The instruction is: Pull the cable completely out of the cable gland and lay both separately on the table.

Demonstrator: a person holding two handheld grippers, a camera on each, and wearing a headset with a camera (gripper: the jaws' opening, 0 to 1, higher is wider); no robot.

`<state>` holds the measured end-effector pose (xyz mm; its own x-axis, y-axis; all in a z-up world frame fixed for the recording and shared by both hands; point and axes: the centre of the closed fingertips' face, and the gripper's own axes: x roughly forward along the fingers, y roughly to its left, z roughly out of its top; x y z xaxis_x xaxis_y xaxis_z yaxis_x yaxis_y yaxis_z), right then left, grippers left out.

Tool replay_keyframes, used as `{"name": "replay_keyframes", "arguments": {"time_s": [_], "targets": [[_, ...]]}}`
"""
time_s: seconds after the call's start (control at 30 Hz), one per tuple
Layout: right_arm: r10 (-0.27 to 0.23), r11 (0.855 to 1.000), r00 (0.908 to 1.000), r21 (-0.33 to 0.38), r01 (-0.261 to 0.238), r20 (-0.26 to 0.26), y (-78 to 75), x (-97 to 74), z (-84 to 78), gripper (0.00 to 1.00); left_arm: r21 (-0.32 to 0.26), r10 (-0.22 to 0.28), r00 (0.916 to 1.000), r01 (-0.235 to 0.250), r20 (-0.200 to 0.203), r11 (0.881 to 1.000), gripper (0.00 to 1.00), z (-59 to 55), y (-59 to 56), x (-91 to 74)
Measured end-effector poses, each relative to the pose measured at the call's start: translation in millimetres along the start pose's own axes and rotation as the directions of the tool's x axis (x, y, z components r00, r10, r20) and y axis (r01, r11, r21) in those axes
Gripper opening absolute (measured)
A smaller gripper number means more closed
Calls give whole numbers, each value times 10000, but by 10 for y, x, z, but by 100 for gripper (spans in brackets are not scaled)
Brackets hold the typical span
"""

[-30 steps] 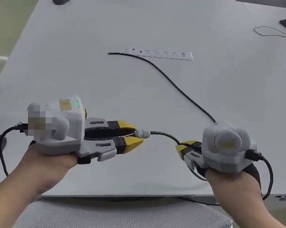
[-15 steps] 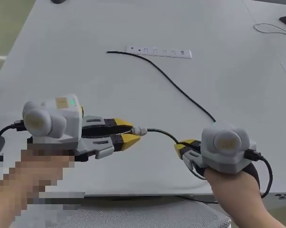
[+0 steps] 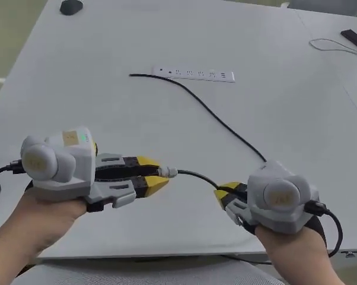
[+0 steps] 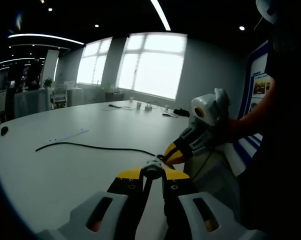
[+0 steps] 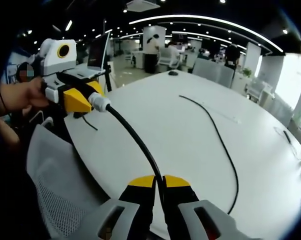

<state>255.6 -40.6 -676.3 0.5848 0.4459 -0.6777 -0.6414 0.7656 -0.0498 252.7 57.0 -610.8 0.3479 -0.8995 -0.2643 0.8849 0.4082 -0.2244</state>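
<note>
Pale grey and wide, the surface (image 3: 107, 71) stretches from its near edge, where the person sits, to a white power strip (image 3: 193, 74) lying across its far middle. A dark rounded object (image 3: 70, 7) sits by the far left corner.

The head view shows both hands close to the near edge. The left hand (image 3: 30, 219) holds the left gripper (image 3: 158, 178) level and pointing right. The right hand (image 3: 291, 249) aims the right gripper (image 3: 225, 195) back to the left, so the two tips face each other, near but apart.

The left gripper view adds bright windows (image 4: 150, 65) behind the right gripper. The right gripper view adds a grey mesh chair seat (image 5: 55, 160) below the near edge and an open office with desks beyond the surface.

The left gripper's yellow-tipped jaws are clamped on the small pale grey cable gland (image 3: 169, 173), which pokes out past the tips. The thin black cable (image 3: 226, 127) leaves the gland's end with no gap and sags in a short arc to the right gripper. That gripper's jaws are pressed together on it. Beyond them the cable trails over the surface and ends just beside the power strip's left end.
</note>
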Motion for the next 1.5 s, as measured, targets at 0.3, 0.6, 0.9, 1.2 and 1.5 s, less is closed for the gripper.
{"name": "replay_keyframes", "arguments": {"time_s": [0.3,0.6,0.9,1.2,1.5], "targets": [[328,9974,9984,-664,-297,464,118,-124,303,10,158,-185,9996,188,-208,9997,15,-3,-9,9],[829,9566,9929,-2862,-552,858,381,-121,717,21,109,-292,9993,295,-243,9995,15,5,-14,44],[1211,8851,9909,-4582,-813,582,526,-10,785,17,63,-272,9993,273,-241,9996,15,-19,-26,55],[1345,8439,9904,-5274,-983,306,597,43,735,5,-45,-234,9996,233,-181,9997,15,-41,-38,53],[1371,8543,9901,-5095,-1030,297,595,55,736,1,-88,-214,9997,213,-125,9997,15,-37,-27,54]]}}
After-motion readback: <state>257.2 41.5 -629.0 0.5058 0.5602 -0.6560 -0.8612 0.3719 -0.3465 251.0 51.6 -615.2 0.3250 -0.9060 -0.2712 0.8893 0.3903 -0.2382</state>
